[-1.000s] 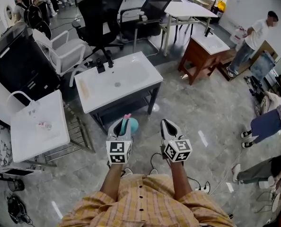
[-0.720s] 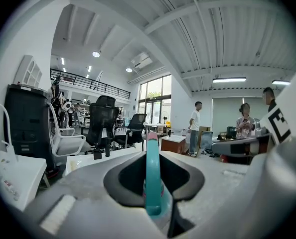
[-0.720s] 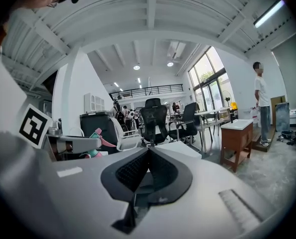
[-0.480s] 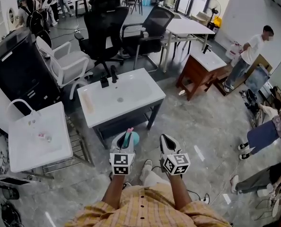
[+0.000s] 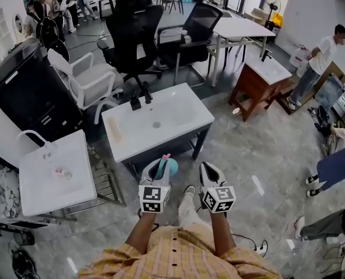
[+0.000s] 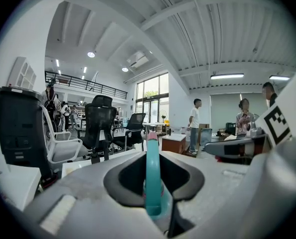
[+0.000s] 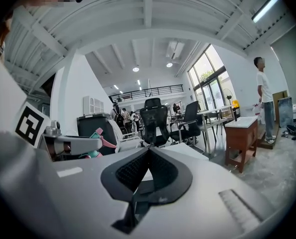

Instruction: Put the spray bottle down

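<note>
**Spray bottle carried toward the tabletop, not yet set down.**

Head view: the left hand-held gripper is clamped on the teal spray bottle, which hangs in the air just near of the white tabletop. The right hand-held gripper is beside it. Left gripper view: the jaws pinch the spray bottle's narrow upper part, so it should probably be stood upright on flat tabletop beside the basin before the jaws open. Right gripper view: the jaws are together on nothing and best kept clear.
</note>
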Motion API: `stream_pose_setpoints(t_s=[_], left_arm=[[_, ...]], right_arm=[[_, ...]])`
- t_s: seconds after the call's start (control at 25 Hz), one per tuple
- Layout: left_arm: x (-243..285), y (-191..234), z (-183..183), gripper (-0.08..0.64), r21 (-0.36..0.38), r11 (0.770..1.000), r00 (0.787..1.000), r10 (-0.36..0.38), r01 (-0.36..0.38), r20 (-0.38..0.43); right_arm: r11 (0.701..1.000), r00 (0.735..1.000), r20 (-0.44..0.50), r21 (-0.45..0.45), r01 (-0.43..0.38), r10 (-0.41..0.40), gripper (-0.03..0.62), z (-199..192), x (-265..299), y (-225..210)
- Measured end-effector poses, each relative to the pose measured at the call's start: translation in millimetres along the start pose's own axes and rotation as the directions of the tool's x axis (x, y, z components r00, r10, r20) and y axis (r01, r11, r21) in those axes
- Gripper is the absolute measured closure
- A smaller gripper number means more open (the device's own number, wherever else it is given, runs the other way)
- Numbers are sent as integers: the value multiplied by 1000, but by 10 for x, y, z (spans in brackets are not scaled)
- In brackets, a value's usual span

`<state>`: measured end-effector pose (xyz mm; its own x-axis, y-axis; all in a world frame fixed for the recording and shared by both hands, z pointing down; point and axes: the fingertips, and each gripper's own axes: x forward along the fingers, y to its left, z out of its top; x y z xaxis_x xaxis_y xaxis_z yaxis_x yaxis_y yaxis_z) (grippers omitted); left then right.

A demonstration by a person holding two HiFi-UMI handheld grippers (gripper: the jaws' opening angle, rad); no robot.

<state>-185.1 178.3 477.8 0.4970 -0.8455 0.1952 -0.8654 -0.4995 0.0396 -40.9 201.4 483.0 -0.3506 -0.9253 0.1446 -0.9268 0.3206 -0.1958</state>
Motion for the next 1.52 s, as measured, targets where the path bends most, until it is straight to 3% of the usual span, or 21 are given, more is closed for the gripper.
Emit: stream_pose_setpoints(t_s=[0.36,0.96,1.2,1.52], left_arm=[[875,217,57,494,5,1000,1000,-2,2,-13],[2759,562,549,494,3,998,998,58,-58,-39],[3186,566,533,494,3,997,995,81,-81,-56],[3669,640,522,494,0,998,993,65,-65,-94]], right_arm=[[1000,1000,-25,21,-3,4,592,11,780,-484],[996,995,-51,19,-81,82,592,648,2354,-1601],[994,991,-74,17,-109,110,592,626,2669,-1891],[996,992,-105,58,-66,72,592,621,2946,-2256]])
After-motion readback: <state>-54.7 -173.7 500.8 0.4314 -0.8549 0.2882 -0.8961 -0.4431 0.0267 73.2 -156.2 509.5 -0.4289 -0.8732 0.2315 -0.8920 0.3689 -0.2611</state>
